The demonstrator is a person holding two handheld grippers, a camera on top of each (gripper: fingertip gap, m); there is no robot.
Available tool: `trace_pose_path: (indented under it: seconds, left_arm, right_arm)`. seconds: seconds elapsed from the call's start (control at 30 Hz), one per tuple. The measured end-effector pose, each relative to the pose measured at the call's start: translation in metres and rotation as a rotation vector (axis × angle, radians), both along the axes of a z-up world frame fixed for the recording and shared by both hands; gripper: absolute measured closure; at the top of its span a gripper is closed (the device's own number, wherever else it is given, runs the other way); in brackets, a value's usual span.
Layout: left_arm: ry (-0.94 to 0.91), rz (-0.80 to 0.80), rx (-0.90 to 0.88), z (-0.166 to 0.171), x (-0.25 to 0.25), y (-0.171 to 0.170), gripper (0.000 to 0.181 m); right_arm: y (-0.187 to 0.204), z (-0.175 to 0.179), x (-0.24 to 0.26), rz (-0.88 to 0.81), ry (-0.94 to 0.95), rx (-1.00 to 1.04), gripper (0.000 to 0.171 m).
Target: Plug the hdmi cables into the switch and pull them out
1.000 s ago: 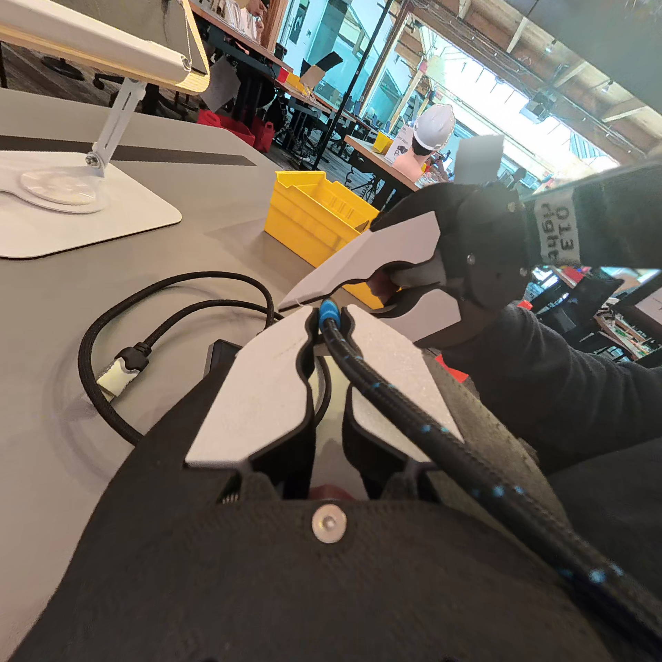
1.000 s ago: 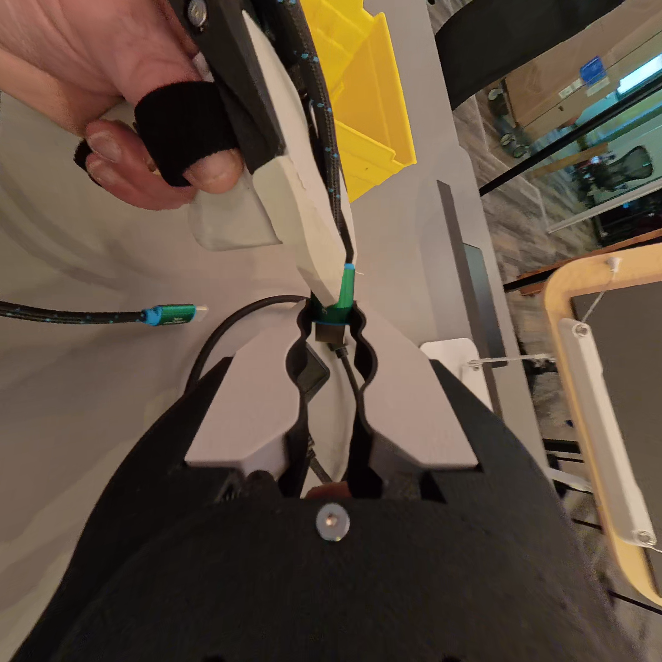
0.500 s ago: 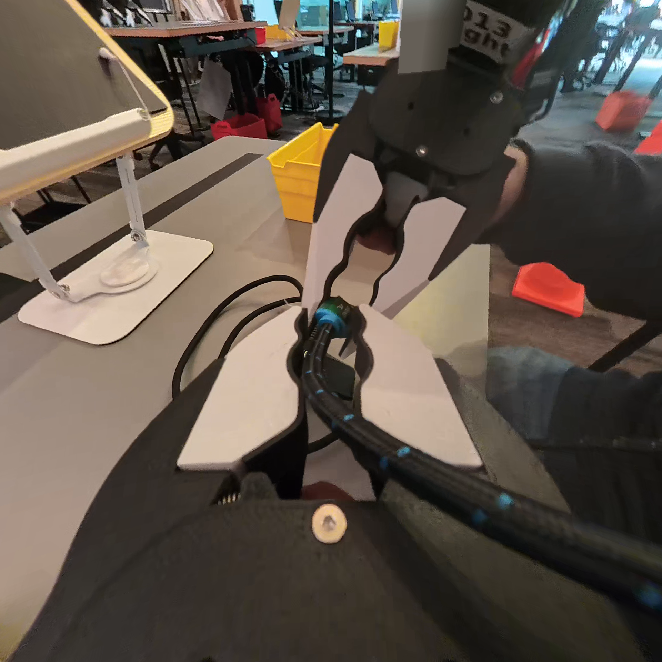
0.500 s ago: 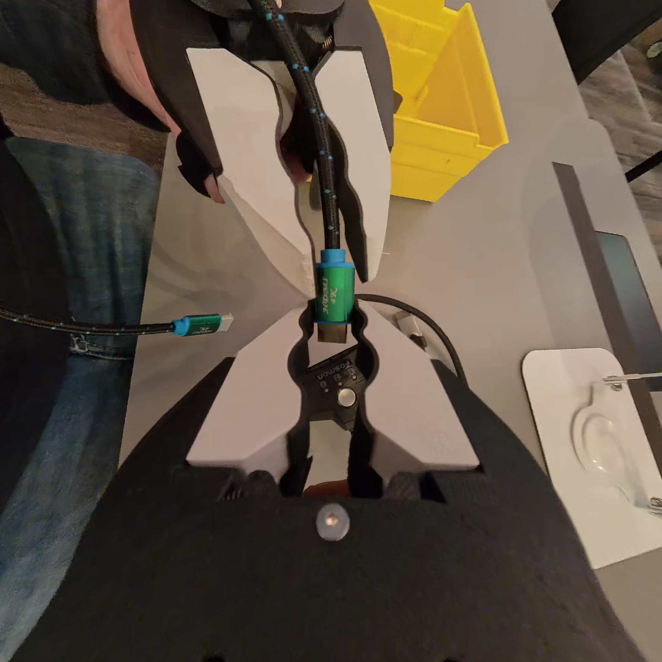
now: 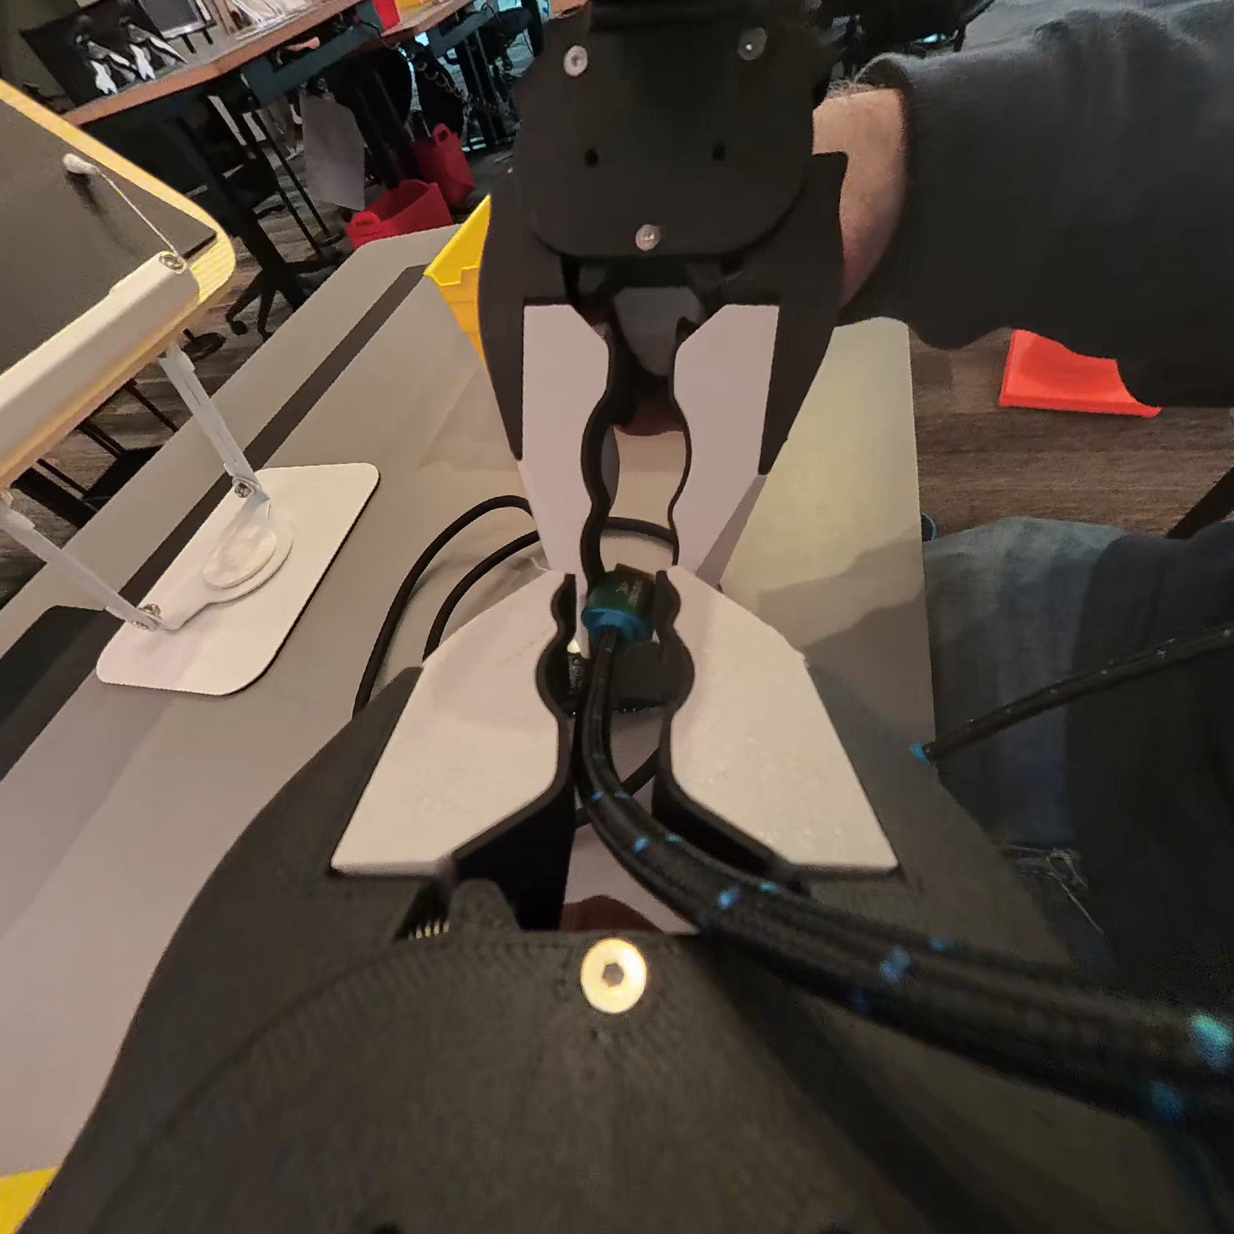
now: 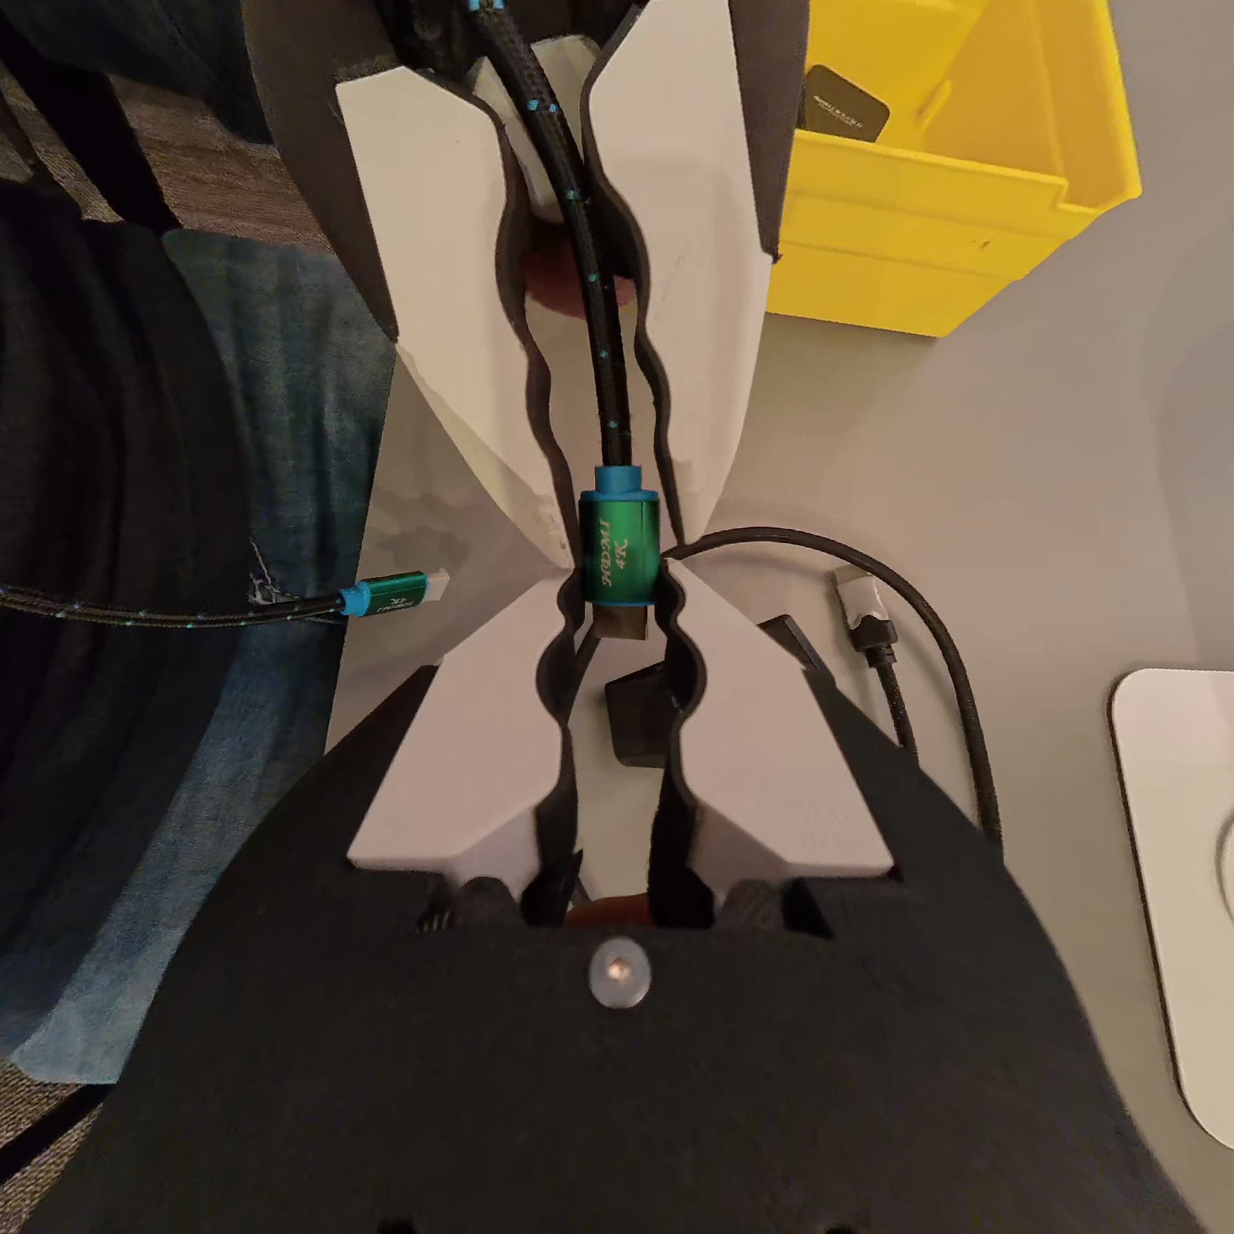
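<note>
The left gripper [image 5: 618, 587] has its jaws closed narrowly on the green HDMI plug [image 6: 619, 553], gripping it by the sides near the blue collar, and the braided black cable [image 5: 734, 888] of this plug runs back between the two fingers. The right gripper [image 6: 618, 594] faces it tip to tip. Its jaws are a little apart around the front part of the same plug, but I cannot tell if they really press on it or only stand beside it. The metal end of the plug points into the gap of the right jaws, and it is just above the black switch [image 6: 640, 724], which lies on the grey table [image 6: 968, 467] below and between these jaws; plug and switch are near but apart. A second green HDMI plug [image 6: 394, 593] lies free at the table edge, to the left of the right jaws. To their right lies a silver-and-black connector [image 6: 865, 611] with a thin black cable. A yellow bin [image 6: 935, 220] stands beyond the jaws on the right.
</note>
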State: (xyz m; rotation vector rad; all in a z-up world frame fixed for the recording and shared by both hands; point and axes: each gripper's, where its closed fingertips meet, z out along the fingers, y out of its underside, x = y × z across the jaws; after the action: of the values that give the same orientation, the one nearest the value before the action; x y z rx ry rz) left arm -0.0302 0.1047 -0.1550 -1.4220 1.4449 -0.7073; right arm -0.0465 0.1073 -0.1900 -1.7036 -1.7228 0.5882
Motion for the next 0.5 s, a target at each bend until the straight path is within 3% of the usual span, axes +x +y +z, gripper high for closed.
trace_pose_path:
  seconds: [0.5]
  left_arm:
    - [0.123,-0.057,0.076,-0.015,-0.002,-0.01,0.16]
  right_arm:
    - [-0.012,-0.01,0.004,0.044,-0.038,-0.067,0.153]
